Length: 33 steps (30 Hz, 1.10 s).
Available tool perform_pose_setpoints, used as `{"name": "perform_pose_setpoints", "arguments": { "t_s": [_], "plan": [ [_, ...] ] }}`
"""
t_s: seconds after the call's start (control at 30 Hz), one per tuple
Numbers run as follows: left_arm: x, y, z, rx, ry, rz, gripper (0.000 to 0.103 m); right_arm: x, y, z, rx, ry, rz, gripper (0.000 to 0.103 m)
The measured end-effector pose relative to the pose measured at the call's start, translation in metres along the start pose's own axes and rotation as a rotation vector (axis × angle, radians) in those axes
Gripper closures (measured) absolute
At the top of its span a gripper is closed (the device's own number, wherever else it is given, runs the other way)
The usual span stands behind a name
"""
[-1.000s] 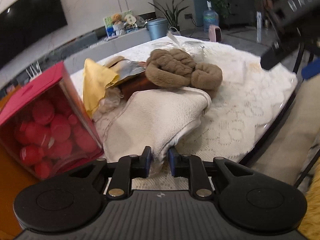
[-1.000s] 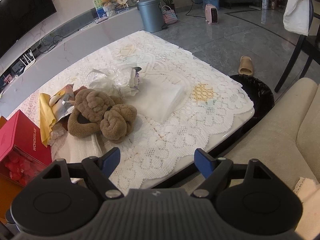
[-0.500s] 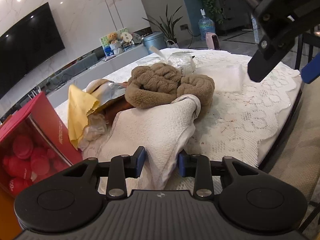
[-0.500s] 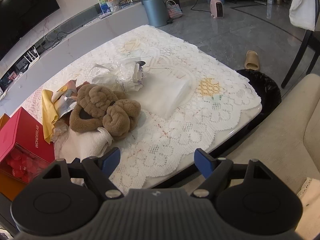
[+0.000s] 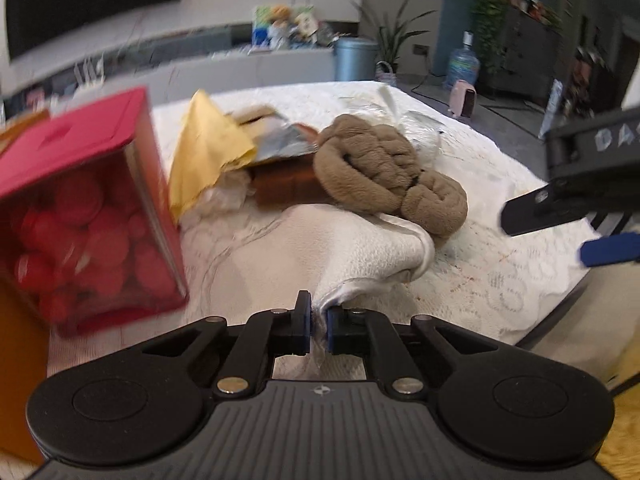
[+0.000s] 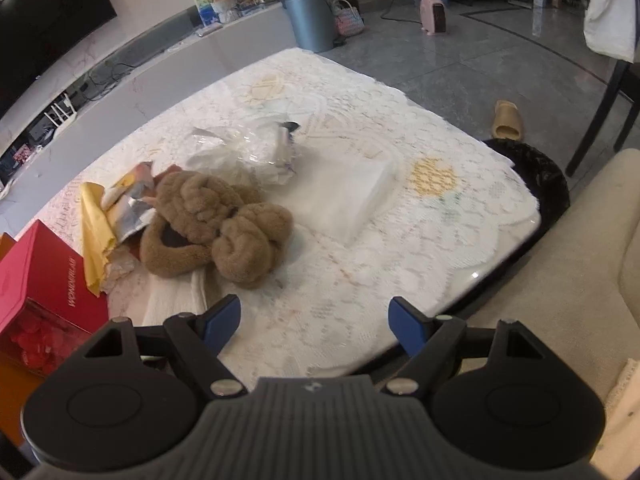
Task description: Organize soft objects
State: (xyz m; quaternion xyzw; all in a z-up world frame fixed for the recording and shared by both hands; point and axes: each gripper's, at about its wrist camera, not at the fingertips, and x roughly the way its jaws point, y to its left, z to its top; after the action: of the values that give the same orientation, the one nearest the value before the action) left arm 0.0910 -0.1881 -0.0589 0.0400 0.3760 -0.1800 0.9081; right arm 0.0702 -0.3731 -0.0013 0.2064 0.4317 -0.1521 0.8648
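My left gripper (image 5: 318, 326) is shut on the near edge of a cream white towel (image 5: 320, 248) that lies on the lace-covered table. A brown plush toy (image 5: 384, 172) rests on the towel's far end; it also shows in the right wrist view (image 6: 216, 224), with the towel (image 6: 176, 300) below it. My right gripper (image 6: 316, 320) is open and empty, held above the table's near edge; its fingers show at the right of the left wrist view (image 5: 560, 208).
A red box of red balls (image 5: 80, 208) stands at the left, next to a yellow cloth (image 5: 204, 152) and foil packets. A folded white cloth (image 6: 340, 196) and clear plastic wrap (image 6: 248, 148) lie mid-table. A cream sofa (image 6: 560, 280) is at the right.
My left gripper's jaws have closed tighter on the towel edge and it has swung left and pulled back; the red box now looms closer. The right gripper has barely moved.
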Motion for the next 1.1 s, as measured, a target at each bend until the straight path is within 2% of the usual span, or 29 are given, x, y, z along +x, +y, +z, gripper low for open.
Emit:
{"name": "perform_pose_setpoints", "arguments": {
  "t_s": [0.2,0.43,0.53,0.6,0.63,0.73,0.77,0.87,0.97,1.07,1.1],
  "plan": [
    [-0.017,0.017,0.005,-0.106,0.046,-0.017,0.095,0.016,0.012,0.002,-0.004,0.045,0.025,0.023],
    [-0.025,0.028,0.009,-0.167,0.064,-0.049,0.095,0.042,0.004,0.01,0.142,0.077,0.142,0.024],
    [-0.028,0.028,0.01,-0.165,0.052,-0.051,0.095,0.053,-0.008,0.017,0.231,0.098,0.171,0.038],
    [-0.031,0.027,0.011,-0.162,0.046,-0.054,0.095,0.062,-0.013,0.02,0.265,0.116,0.184,0.053],
    [-0.033,0.027,0.011,-0.161,0.045,-0.055,0.095,0.064,-0.014,0.022,0.276,0.12,0.193,0.056],
    [-0.036,0.029,0.012,-0.17,0.037,-0.055,0.095,0.063,-0.013,0.023,0.286,0.092,0.237,0.074],
    [-0.037,0.031,0.013,-0.175,0.036,-0.055,0.095,0.061,-0.013,0.023,0.287,0.072,0.249,0.084],
    [-0.038,0.033,0.015,-0.173,0.044,-0.062,0.095,0.052,-0.011,0.022,0.254,0.019,0.232,0.091],
    [-0.043,0.033,0.017,-0.171,0.032,-0.052,0.095,0.036,-0.008,0.018,0.22,-0.02,0.235,0.094],
    [-0.047,0.032,0.019,-0.174,0.021,-0.045,0.095,0.015,0.005,0.008,0.14,-0.01,0.215,0.095],
    [-0.047,0.031,0.019,-0.171,0.018,-0.041,0.095,0.008,0.011,0.002,0.095,-0.004,0.197,0.099]
  ]
}}
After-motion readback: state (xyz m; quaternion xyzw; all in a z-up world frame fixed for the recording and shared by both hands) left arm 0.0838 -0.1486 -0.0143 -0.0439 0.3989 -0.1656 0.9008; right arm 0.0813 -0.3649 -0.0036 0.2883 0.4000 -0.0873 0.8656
